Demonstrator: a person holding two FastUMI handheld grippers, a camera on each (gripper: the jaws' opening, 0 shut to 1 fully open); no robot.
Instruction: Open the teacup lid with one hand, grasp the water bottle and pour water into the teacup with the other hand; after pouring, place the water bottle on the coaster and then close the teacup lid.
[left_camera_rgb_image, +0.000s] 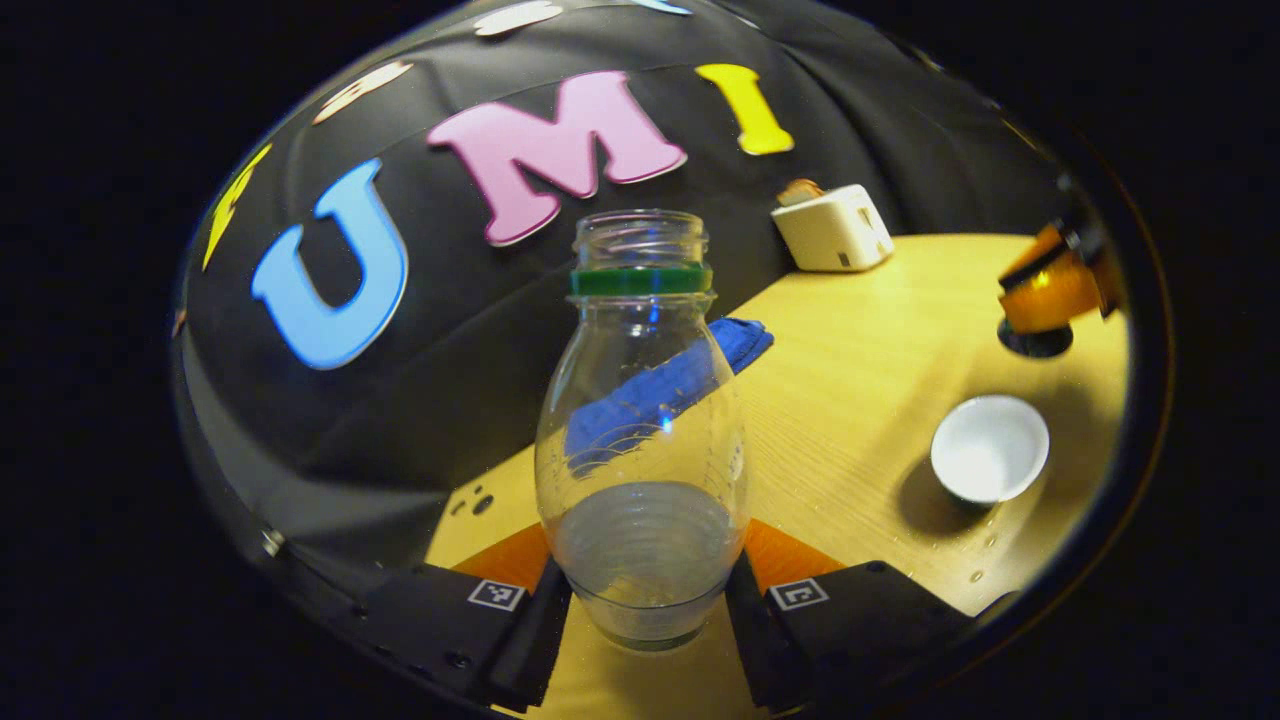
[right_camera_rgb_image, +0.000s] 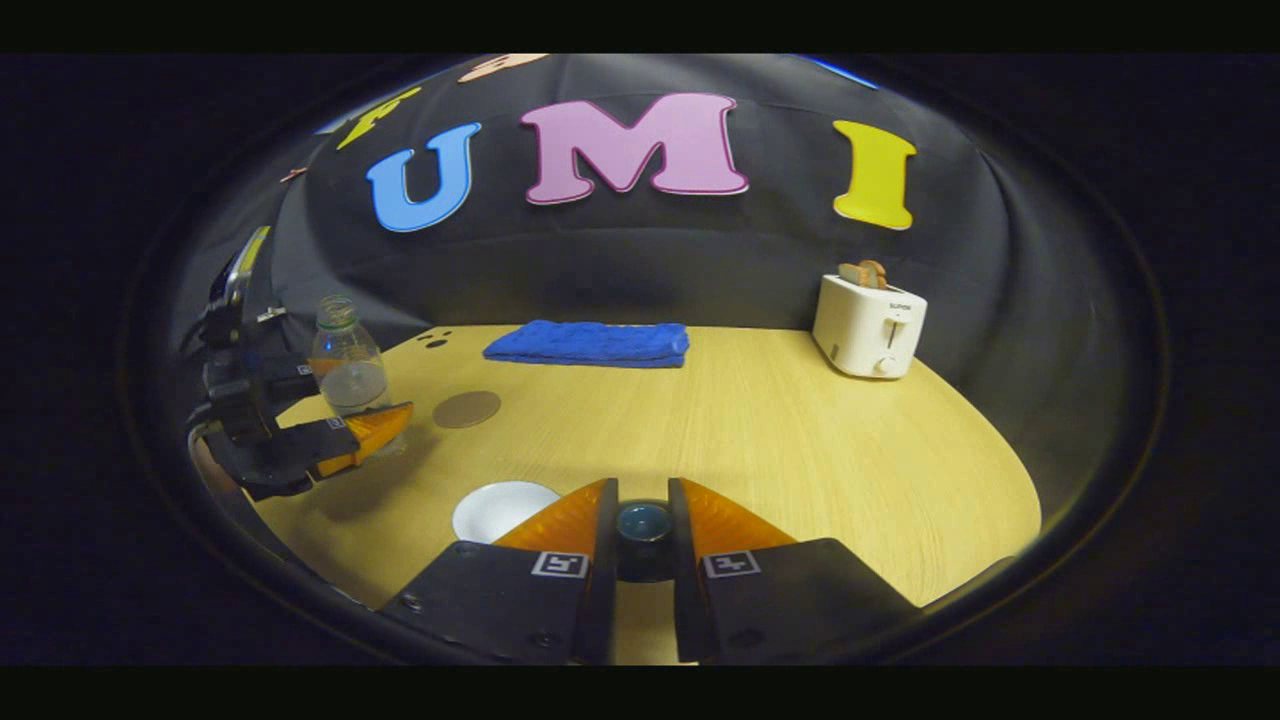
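Note:
A clear, capless water bottle (left_camera_rgb_image: 640, 430) with a green neck ring holds a little water. My left gripper (left_camera_rgb_image: 648, 590) is shut on its lower body and keeps it upright. In the right gripper view the same bottle (right_camera_rgb_image: 347, 365) and left gripper (right_camera_rgb_image: 362, 400) hang just left of the round brown coaster (right_camera_rgb_image: 466, 408). The white teacup (left_camera_rgb_image: 990, 447) stands uncovered on the table, also seen as the teacup (right_camera_rgb_image: 503, 508) beside my right fingers. My right gripper (right_camera_rgb_image: 643, 535) is shut on the dark lid (right_camera_rgb_image: 643, 520). Farther off, that right gripper (left_camera_rgb_image: 1050, 290) holds the lid (left_camera_rgb_image: 1035, 342) above the table.
A folded blue towel (right_camera_rgb_image: 590, 342) lies at the back of the wooden table (right_camera_rgb_image: 800, 450). A white toaster (right_camera_rgb_image: 868, 325) with bread in it stands at the back right. Water drops dot the table near the cup (left_camera_rgb_image: 975, 575).

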